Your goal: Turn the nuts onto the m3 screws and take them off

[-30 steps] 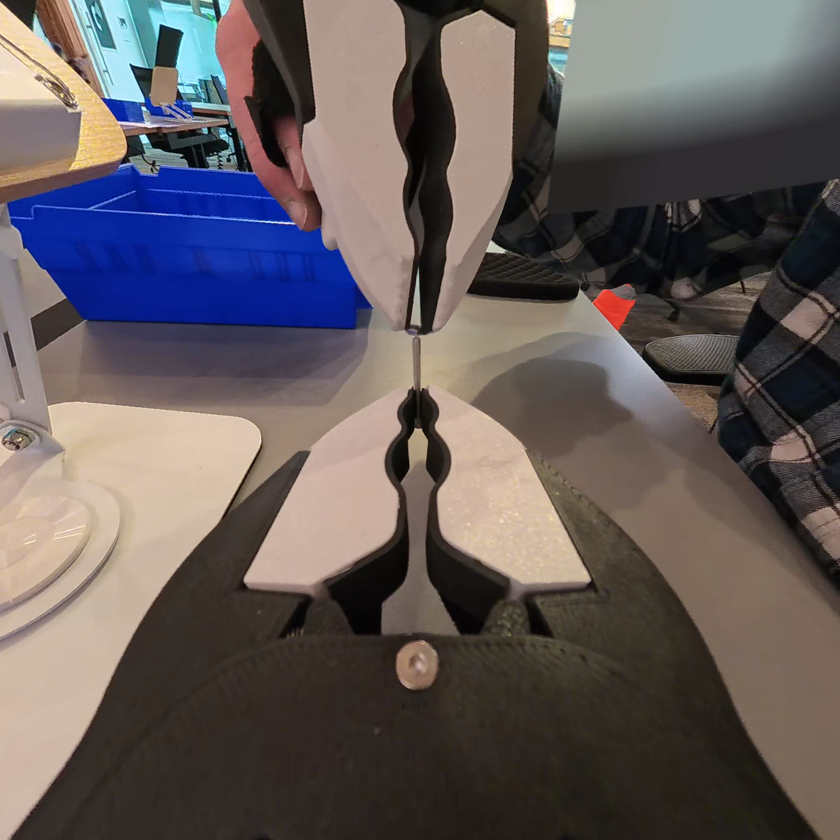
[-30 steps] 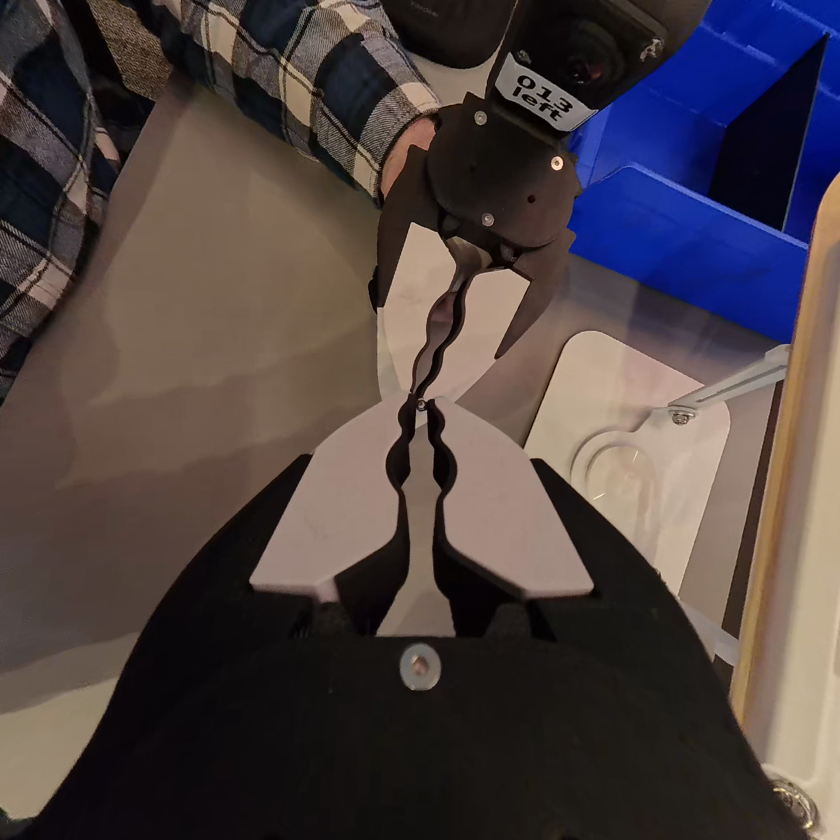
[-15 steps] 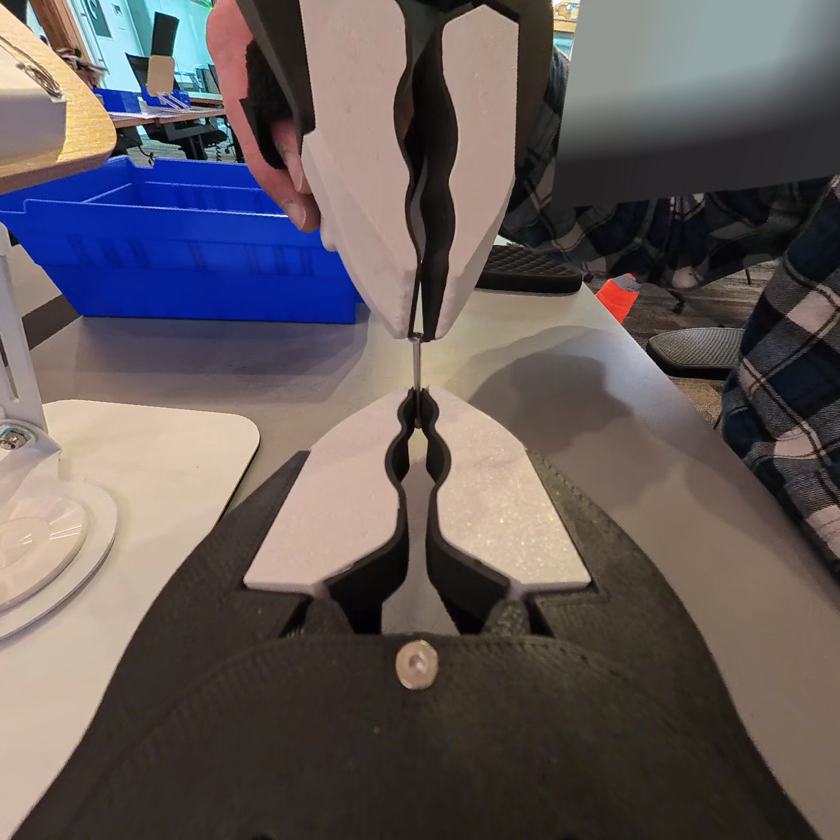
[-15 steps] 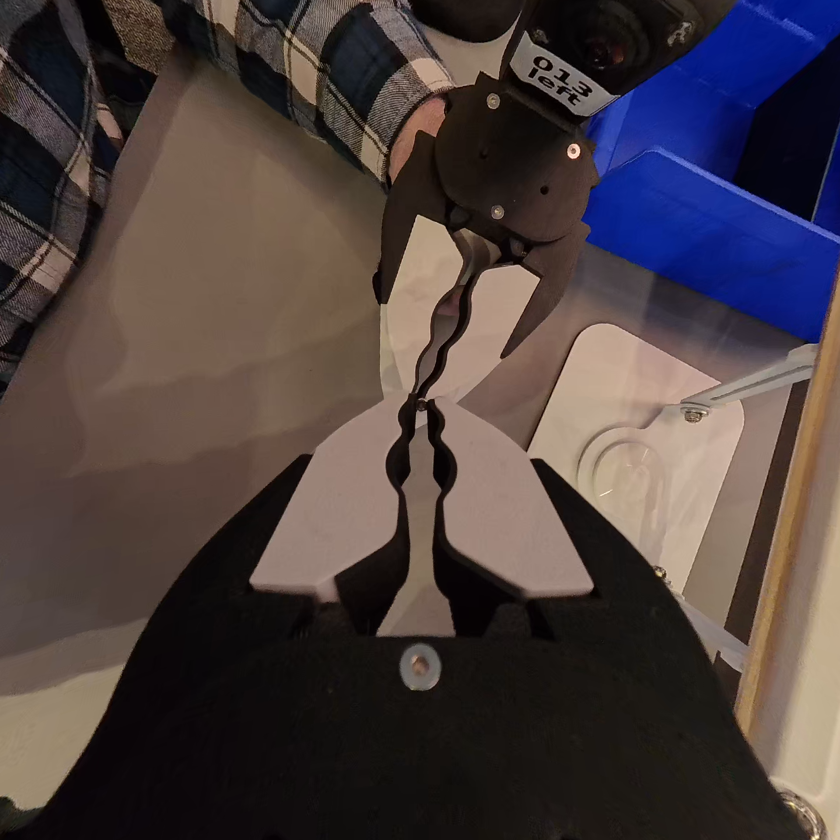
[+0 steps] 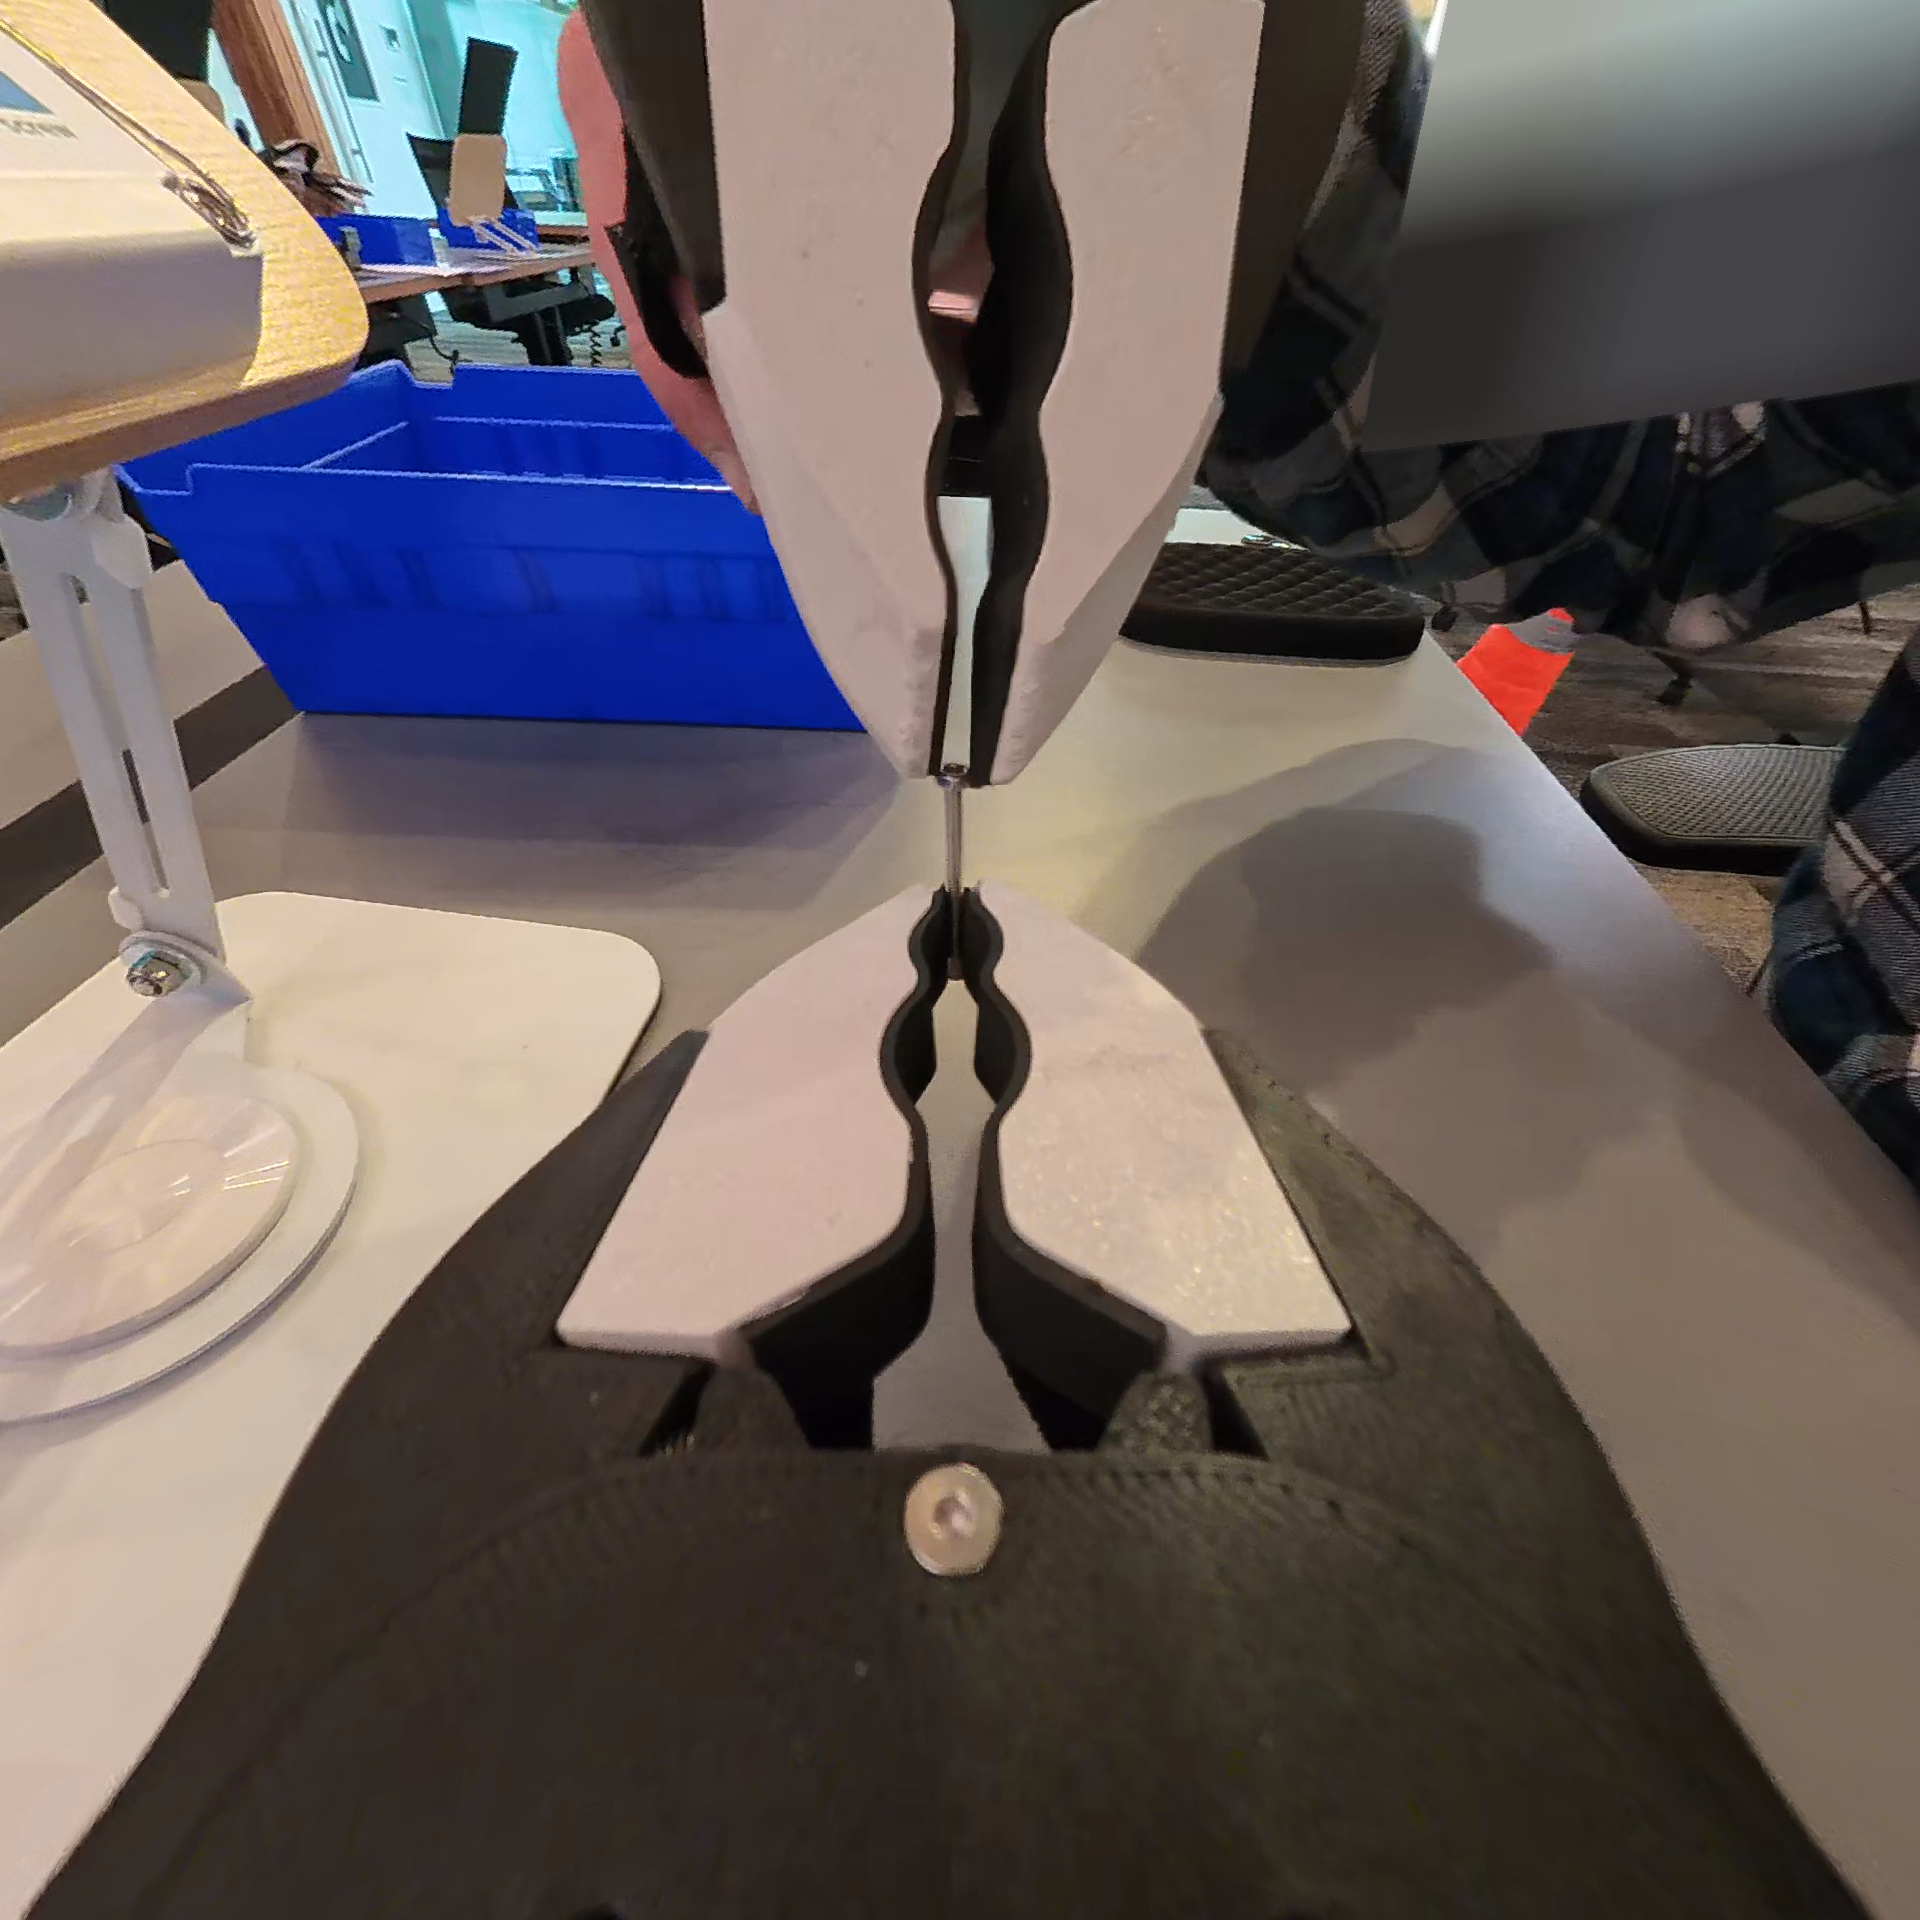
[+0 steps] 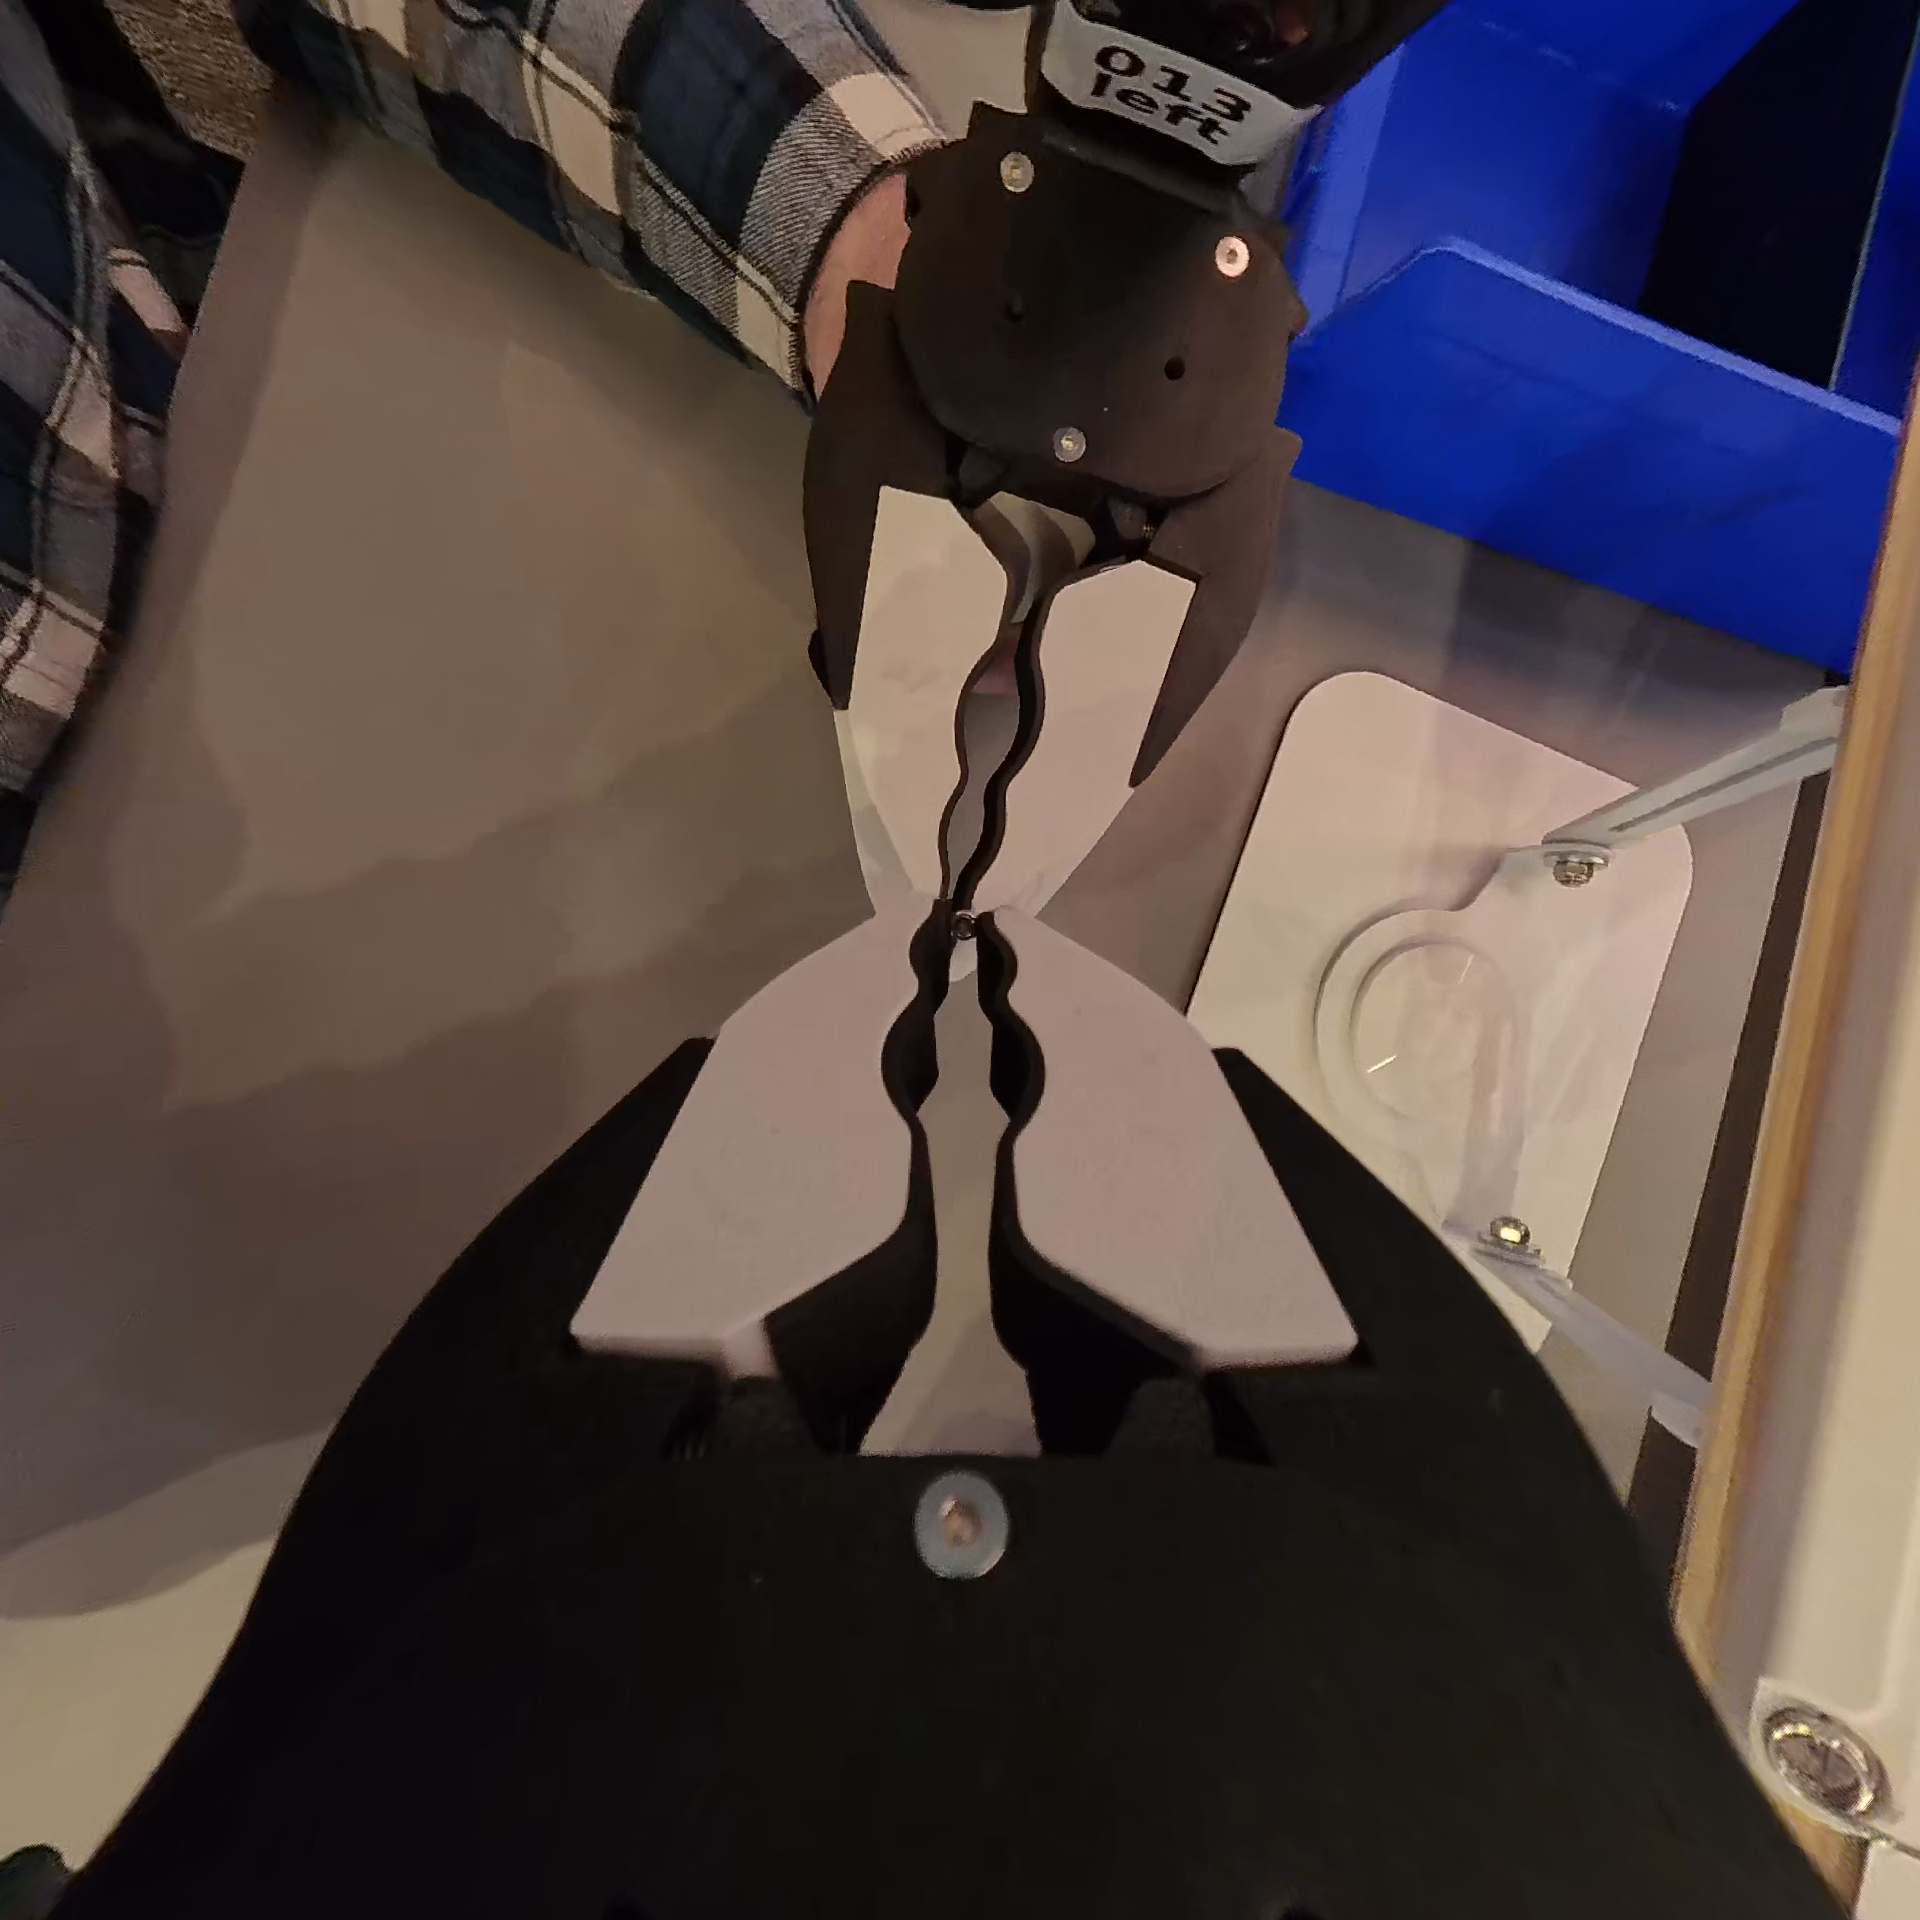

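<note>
A thin silver metal screw (image 5: 952,837) stands upright above the grey table (image 5: 1351,935), near its middle. The left gripper (image 5: 952,902) pinches its lower end between closed fingertips. The right gripper (image 5: 954,767) clamps the head from above, right of the far blue plastic bin (image 5: 499,582).

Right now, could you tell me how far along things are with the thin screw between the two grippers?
Done: the screw is up off the table. In hand: the left gripper pinches one end and the right gripper closes on the head end, so the screw spans the two sets of tips. Left: neither gripper has let go, and the screw is not set down anywhere; the blue bin stands behind, apart from both.
</note>
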